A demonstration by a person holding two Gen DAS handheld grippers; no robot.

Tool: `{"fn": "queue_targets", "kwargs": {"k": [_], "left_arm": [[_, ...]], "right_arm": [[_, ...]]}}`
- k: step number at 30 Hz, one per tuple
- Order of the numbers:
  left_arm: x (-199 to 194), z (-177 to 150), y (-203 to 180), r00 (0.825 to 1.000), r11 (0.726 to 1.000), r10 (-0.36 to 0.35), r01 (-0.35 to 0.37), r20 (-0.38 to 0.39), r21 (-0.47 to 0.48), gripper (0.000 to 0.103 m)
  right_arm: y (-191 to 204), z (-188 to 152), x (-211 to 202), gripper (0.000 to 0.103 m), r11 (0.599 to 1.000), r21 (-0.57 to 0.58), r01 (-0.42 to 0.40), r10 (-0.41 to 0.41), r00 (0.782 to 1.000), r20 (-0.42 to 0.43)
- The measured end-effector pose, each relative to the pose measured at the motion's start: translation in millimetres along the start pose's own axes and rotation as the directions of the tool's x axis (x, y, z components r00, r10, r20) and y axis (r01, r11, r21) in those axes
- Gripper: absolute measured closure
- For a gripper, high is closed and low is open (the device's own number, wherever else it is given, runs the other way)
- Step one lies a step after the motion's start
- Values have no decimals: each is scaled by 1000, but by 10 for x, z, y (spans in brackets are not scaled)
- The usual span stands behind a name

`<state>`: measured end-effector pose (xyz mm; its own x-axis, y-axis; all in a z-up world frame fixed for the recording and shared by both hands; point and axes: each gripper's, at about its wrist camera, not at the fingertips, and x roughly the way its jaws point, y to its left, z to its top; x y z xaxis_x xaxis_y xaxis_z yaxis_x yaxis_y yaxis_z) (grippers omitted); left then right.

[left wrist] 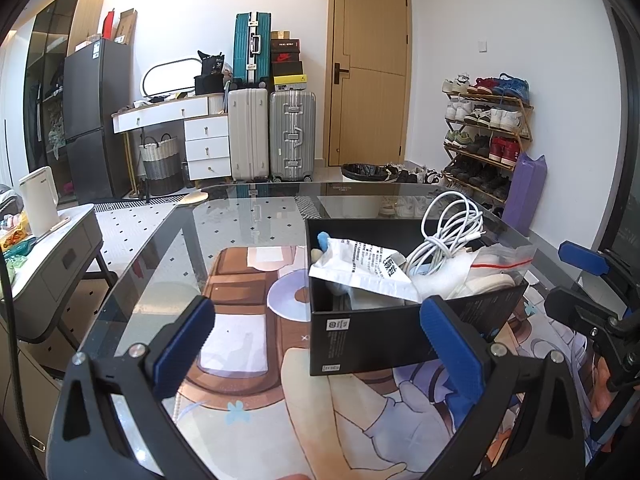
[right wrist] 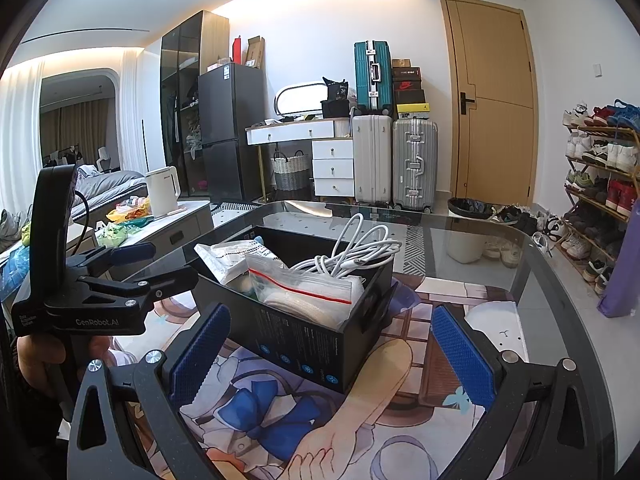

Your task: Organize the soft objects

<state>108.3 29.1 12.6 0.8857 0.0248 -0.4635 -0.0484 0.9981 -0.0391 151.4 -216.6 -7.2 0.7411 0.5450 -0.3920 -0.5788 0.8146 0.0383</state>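
A black cardboard box (left wrist: 384, 332) stands on the glass table and holds a coiled white cable (left wrist: 448, 236), a white printed pouch (left wrist: 360, 268) and a clear zip bag with a red seal (left wrist: 500, 268). The box (right wrist: 304, 344), cable (right wrist: 352, 252), pouch (right wrist: 232, 256) and zip bag (right wrist: 304, 284) also show in the right wrist view. My left gripper (left wrist: 320, 348) is open and empty, just in front of the box. My right gripper (right wrist: 332, 352) is open and empty, its fingers either side of the box's near corner. The left gripper (right wrist: 140, 264) shows at left in the right wrist view.
The glass table (left wrist: 224, 232) lies over a cartoon-print mat (left wrist: 248, 368). A grey side table (left wrist: 60, 248) with a white kettle (left wrist: 38, 200) stands to the left. Suitcases (left wrist: 272, 132), a door and a shoe rack (left wrist: 488, 132) stand behind.
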Motion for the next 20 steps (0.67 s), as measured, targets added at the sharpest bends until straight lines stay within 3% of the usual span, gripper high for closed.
{"fn": "queue_targets", "kwargs": {"k": [20], "left_arm": [[-1,-19,41,1000,1000,-2,2,0,-25,0]], "right_arm": [[3,-7,2,1,1000,1,0,0,1000,1]]}}
